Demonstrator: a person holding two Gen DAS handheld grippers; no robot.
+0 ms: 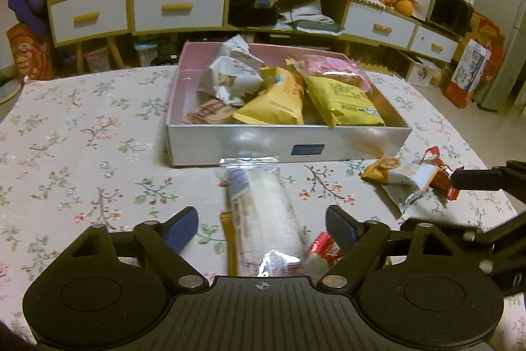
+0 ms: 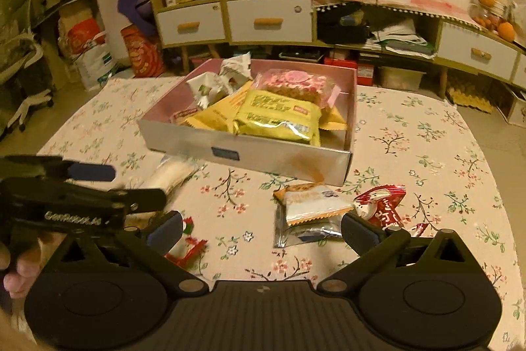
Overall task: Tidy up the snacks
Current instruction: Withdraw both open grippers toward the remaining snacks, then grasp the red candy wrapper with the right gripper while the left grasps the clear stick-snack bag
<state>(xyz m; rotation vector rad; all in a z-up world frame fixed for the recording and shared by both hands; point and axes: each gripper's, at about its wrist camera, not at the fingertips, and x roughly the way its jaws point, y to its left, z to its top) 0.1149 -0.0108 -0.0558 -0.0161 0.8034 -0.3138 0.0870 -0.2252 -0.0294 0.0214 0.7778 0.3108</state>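
Observation:
A shallow white box [image 1: 289, 147] with a pink inside stands on the floral tablecloth and holds several snack bags, yellow, white and pink. My left gripper [image 1: 263, 227] is open, its fingers on either side of a clear-wrapped white snack [image 1: 263, 213] lying on the cloth. A red wrapper [image 1: 325, 247] lies by its right finger. My right gripper [image 2: 261, 231] is open above an orange-and-white snack packet [image 2: 309, 203] stacked on a silver packet [image 2: 305, 232]. A red packet [image 2: 383, 203] lies to their right. The box also shows in the right wrist view [image 2: 250, 150].
The table [image 1: 82, 137] carries the floral cloth. Behind it stands a low cabinet [image 1: 171, 9] with white drawers and clutter. The left gripper's body [image 2: 65, 196] reaches into the right wrist view at left. A red-and-white wrapper [image 2: 187, 244] lies near my right gripper's left finger.

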